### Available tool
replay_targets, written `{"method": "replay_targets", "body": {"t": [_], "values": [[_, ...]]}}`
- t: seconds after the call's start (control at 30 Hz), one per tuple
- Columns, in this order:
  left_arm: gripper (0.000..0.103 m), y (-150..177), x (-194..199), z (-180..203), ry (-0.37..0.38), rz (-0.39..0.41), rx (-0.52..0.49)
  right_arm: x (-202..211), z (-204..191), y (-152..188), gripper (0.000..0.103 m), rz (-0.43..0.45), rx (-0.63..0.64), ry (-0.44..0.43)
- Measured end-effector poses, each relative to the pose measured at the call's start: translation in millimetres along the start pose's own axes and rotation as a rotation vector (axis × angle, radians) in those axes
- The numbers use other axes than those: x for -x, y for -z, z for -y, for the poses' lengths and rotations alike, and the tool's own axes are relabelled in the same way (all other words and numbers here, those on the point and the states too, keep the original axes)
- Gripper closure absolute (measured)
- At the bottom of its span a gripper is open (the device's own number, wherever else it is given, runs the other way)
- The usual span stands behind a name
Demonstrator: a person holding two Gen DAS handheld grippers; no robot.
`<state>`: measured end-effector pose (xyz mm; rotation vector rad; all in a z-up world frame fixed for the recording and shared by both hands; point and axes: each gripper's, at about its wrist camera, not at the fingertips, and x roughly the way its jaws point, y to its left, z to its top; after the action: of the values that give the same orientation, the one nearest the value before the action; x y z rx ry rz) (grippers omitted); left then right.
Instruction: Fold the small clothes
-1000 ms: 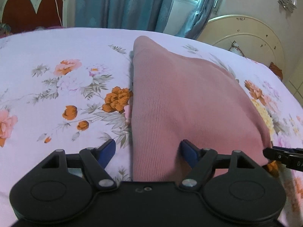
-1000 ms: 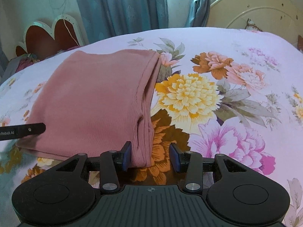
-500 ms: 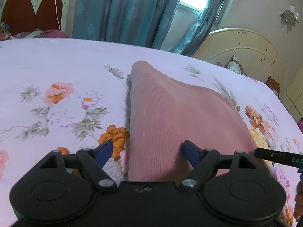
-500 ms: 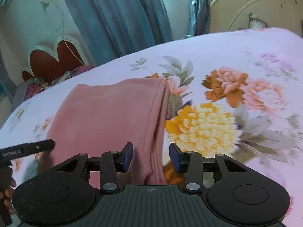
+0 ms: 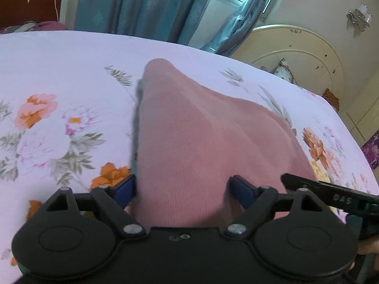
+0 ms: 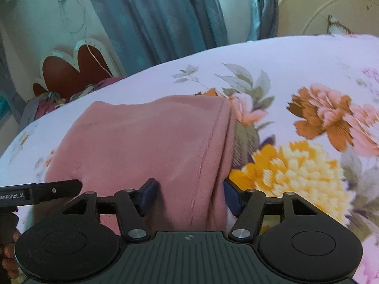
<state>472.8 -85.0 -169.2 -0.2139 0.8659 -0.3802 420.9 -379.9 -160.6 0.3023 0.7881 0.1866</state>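
Note:
A folded pink knit garment (image 5: 201,130) lies flat on the floral bedsheet (image 5: 59,71). My left gripper (image 5: 183,187) stands wide open over its near left part. The left blue pad (image 5: 125,189) is at the cloth's left edge and the right pad (image 5: 241,189) rests over the cloth. In the right wrist view the pink garment (image 6: 146,142) shows its seamed right edge. My right gripper (image 6: 189,191) straddles that edge with its jaws opening, the cloth loose between the pads. Both gripper bodies hide the garment's near end.
A finger of the right gripper (image 5: 331,194) juts into the left view, and a finger of the left gripper (image 6: 40,191) into the right view. Beyond the bed hang blue curtains (image 5: 142,4). A cream headboard (image 5: 296,54) stands right, a red scalloped board (image 6: 71,71) left.
Both grippers have slid forward along the garment, and the sheet's flowers have drifted toward the cameras. The right jaws have spread wider. The garment has stayed where it was.

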Motion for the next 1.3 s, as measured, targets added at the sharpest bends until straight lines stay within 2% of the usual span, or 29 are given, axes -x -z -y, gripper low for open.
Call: {"method": "replay_targets", "body": {"t": [0.07, 0.13, 0.17, 0.23, 0.33, 0.53, 0.73, 0.87, 1.03, 1.3], "values": [[0.03, -1, -2, 5, 0.002, -0.001, -0.014, -2, 0, -1, 0.064, -0.005, -0.015, -0.015], [0.042, -3, 0, 10, -0.004, 0.0, -0.024, -4, 2, -2, 0.076, -0.019, -0.047, -0.044], [0.045, -3, 2, 12, -0.012, 0.005, -0.033, -4, 1, -2, 0.078, -0.018, -0.042, -0.04], [0.059, -4, 7, 15, -0.02, 0.016, -0.048, 0, 0, -3, 0.082, -0.013, -0.046, -0.043], [0.068, -7, 16, 17, -0.019, 0.033, -0.058, 7, -1, -7, 0.083, 0.011, -0.07, -0.064], [0.071, -14, 38, 22, 0.012, 0.061, -0.068, 25, -22, -21, 0.083, 0.053, -0.071, -0.111], [0.072, -21, 81, 4, 0.039, 0.12, -0.089, 38, -73, -30, 0.083, 0.079, -0.053, -0.164], [0.072, -22, 112, -38, 0.04, 0.148, -0.084, 37, -129, -27, 0.083, 0.098, -0.033, -0.192], [0.072, -21, 155, -119, 0.048, 0.166, -0.083, 20, -217, -8, 0.083, 0.104, -0.039, -0.198], [0.072, -29, 206, -252, -0.012, 0.161, -0.046, -44, -358, 20, 0.083, 0.056, -0.032, -0.245]]}}
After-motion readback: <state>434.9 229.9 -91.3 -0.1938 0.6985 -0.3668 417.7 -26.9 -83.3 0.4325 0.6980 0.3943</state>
